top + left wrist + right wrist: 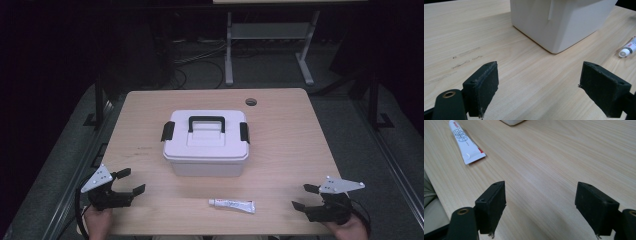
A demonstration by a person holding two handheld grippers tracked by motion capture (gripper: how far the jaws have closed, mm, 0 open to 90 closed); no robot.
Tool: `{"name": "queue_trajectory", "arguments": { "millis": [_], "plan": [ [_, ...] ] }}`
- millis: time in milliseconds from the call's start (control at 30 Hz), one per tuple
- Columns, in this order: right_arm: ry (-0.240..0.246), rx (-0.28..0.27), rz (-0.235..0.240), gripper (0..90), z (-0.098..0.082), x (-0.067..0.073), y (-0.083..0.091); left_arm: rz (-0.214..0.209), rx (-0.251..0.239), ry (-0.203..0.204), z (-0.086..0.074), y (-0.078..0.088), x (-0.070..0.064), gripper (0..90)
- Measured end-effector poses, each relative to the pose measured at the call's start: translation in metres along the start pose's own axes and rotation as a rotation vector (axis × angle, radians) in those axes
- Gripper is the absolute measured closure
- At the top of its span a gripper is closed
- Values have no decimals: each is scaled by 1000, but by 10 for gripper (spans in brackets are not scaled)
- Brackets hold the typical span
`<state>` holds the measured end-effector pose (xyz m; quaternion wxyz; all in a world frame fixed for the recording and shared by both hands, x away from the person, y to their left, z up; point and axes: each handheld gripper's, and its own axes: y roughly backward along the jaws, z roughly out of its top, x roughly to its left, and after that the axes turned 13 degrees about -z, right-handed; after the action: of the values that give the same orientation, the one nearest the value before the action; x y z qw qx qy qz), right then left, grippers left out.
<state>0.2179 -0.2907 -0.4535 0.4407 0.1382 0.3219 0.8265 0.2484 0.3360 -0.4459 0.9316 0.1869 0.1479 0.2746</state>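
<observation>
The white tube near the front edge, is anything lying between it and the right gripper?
No. Only bare table lies between the right gripper and the white tube; its jaws stand open and empty.

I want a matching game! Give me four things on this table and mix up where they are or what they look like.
Things:
1. white box
2. tube
3. left gripper
4. round hole

Places or looks:
A. lies flat near the front edge, between the two grippers
B. at the front left corner, fingers spread apart, nothing between them
C. in the wood near the far edge of the table
D. stands in the middle, black handle on its lid

Pairs: 1-D, 2-A, 3-B, 4-C
</observation>
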Motion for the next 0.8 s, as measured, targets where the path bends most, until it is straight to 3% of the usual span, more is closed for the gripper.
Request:
{"name": "queue_trajectory", "arguments": {
  "millis": [333, 567, 800],
  "plan": [
    [11, 28, 38, 237, 11, -2, -4, 0, 4, -5, 0, 0, -1, 147],
    [54, 83, 69, 242, 30, -6, -7, -3, 3, -3, 0, 0, 1, 147],
    [102, 99, 94, 242, 53, -10, -4, 1, -5, -1, 0, 2, 2, 147]
  ]
}}
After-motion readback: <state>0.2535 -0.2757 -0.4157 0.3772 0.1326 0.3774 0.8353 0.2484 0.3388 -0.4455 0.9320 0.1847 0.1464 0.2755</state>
